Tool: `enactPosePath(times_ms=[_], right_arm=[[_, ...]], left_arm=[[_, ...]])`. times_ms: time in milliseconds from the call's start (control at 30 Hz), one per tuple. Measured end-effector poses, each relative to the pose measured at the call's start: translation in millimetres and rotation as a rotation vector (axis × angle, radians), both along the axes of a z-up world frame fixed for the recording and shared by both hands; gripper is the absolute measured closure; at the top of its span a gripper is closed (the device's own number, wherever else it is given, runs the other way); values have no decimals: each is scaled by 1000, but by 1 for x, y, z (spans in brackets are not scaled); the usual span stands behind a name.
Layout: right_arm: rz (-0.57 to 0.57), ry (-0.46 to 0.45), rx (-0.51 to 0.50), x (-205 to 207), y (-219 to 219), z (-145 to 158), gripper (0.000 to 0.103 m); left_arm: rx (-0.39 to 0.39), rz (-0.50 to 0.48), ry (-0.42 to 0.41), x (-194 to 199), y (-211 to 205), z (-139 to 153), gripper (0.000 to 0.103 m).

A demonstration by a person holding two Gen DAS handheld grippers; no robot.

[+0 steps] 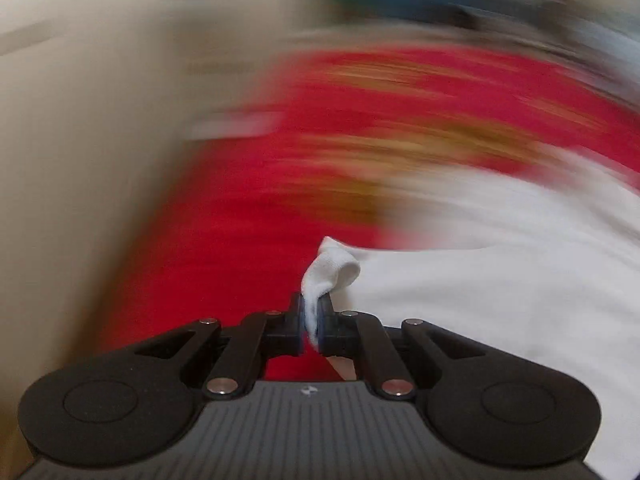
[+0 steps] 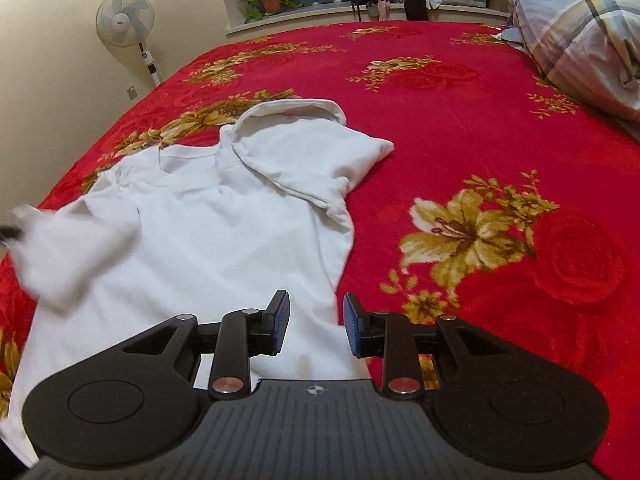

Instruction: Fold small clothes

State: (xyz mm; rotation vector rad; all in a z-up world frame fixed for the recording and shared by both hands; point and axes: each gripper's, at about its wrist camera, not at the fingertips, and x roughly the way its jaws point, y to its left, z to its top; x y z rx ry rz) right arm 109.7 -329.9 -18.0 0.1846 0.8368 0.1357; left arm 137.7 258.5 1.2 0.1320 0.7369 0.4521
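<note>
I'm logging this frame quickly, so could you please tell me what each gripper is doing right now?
Left gripper: shut on the shirt.
Right gripper: open, holding nothing.

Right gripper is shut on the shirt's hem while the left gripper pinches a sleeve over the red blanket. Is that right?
Not quite. The right gripper is open, its jaws apart over the shirt edge, gripping nothing, as the right wrist view shows. The left gripper does pinch white fabric over the red blanket; whether that is a sleeve is unclear.
</note>
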Motion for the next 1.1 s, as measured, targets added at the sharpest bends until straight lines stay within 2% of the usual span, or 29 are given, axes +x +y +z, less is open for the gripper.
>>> enactPosePath(times_ms=[67,100,133,200,267,333,433,500,567,633,700,767,833,867,933,1000,1100], right_arm=[[4,-3,-8,4,5,0,72],[9,-4,-14,6,8,-1,72],[13,-2,-21,9,12,-2,72],[23,2,-26,13,17,-2,72],[28,1,-34,19,22,-3,72],[17,6,-32,25,25,-5,72],[-7,7,-11,34,29,-4,72],[-18,-7,-2,41,29,0,72],[-30,-26,18,51,24,8,72],[-51,-50,57,62,16,16,72],[-66,-81,95,77,8,22,72],[-90,-117,136,95,2,26,72],[-84,-146,202,116,-3,26,72],[-68,-161,232,127,-3,25,72],[-42,-165,279,152,-2,20,71],[-37,-125,345,182,-2,8,60],[-84,-65,462,232,-2,-16,53]], left_arm=[[99,432,-59,-15,81,8,93],[103,553,-87,-24,106,12,93],[68,602,-139,-33,123,19,93],[-8,564,-228,-39,129,27,87],[-108,426,-244,-25,118,25,78],[-203,245,-202,1,94,16,76],[-263,14,-125,36,44,0,75],[-294,-97,-82,55,13,-12,74],[-323,-156,-48,67,-2,-26,74],[-344,-190,-24,76,-16,-38,73],[-362,-218,-13,84,-24,-54,65],[-359,-210,27,88,-24,-69,42],[-342,-162,190,101,-27,-97,41],[-335,-151,228,101,-29,-105,40],[-321,-156,210,100,-31,-103,39],[-332,-153,213,102,-30,-103,39],[-342,-155,217,103,-26,-105,39]])
